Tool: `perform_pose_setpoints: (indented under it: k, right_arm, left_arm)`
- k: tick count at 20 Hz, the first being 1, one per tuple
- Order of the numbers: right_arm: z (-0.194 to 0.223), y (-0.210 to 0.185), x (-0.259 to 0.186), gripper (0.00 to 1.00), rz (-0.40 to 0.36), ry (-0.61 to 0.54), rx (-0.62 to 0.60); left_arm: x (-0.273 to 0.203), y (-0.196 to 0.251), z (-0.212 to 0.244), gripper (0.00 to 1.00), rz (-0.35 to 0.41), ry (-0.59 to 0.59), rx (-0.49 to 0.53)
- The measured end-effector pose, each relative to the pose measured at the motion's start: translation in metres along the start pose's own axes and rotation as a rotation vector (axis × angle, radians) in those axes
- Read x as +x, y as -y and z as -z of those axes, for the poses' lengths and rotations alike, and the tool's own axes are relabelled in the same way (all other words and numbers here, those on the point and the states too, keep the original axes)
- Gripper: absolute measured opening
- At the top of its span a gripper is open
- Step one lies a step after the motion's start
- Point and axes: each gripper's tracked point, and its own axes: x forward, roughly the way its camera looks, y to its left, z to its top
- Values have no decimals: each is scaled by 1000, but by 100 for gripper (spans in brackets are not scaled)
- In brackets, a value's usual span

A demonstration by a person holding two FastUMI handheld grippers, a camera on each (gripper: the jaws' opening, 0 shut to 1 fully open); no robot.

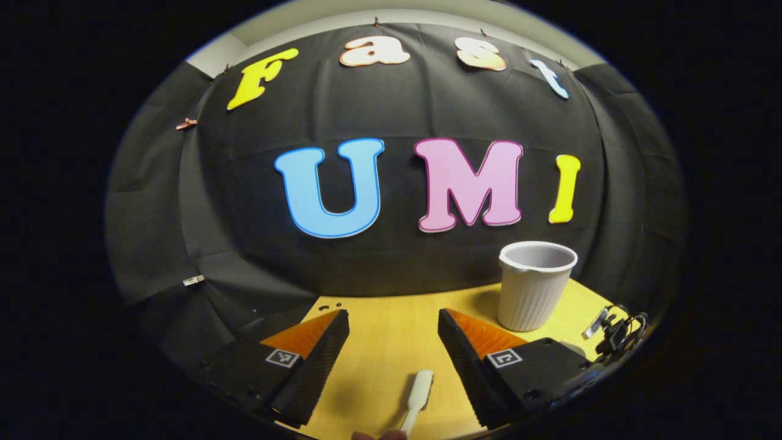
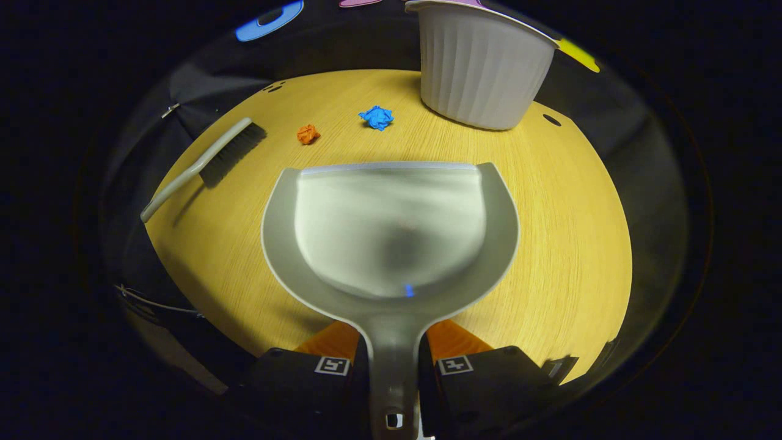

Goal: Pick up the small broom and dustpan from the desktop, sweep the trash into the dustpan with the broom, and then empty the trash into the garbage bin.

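The right gripper view shows the right gripper (image 2: 391,354) clamped on the dustpan (image 2: 391,226) handle, facing orange (image 2: 308,134) and blue (image 2: 376,117) paper scraps, the broom (image 2: 204,165) lying left. In the left gripper view, the left gripper (image 1: 394,336) hangs with its fingers spread above the broom handle tip (image 1: 418,397), the garbage bin (image 1: 534,284) right of it.

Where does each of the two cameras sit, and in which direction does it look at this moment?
Left gripper view: rides on the left gripper, facing the booth wall across the desktop; its open fingers frame the broom handle, untouched.
Right gripper view: rides on the right gripper, looking down over the desk; its fingers clamp the dustpan handle, beyond lie the broom, orange scrap and blue scrap.
Shared: the white ribbed bin, the broom and the desktop.
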Motion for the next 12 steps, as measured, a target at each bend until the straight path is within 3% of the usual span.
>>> perform_pose_setpoints:
  k: [1, 2, 5, 7, 10, 12]
  right_arm:
    - [-5, 2, -5, 34, -2, 20, -7]
    - [-11, 3, -10, 41, -6, 42, -17]
    - [-19, 4, -22, 37, -34, 56, -50]
    - [-15, 6, -27, 37, -38, 37, -64]
    - [-17, 5, -34, 37, -41, 47, -56]
    - [-20, 8, -40, 37, -29, 62, -64]
  left_arm:
    - [2, 0, 8, 94, 8, -22, 2]
    - [4, -1, 14, 94, 13, -42, 6]
    - [16, 3, 44, 94, 51, -133, 24]
    - [20, 9, 76, 95, 91, -243, 44]
    - [20, 30, 135, 95, 210, -449, 17]
    - [21, 37, 171, 95, 239, -570, -3]
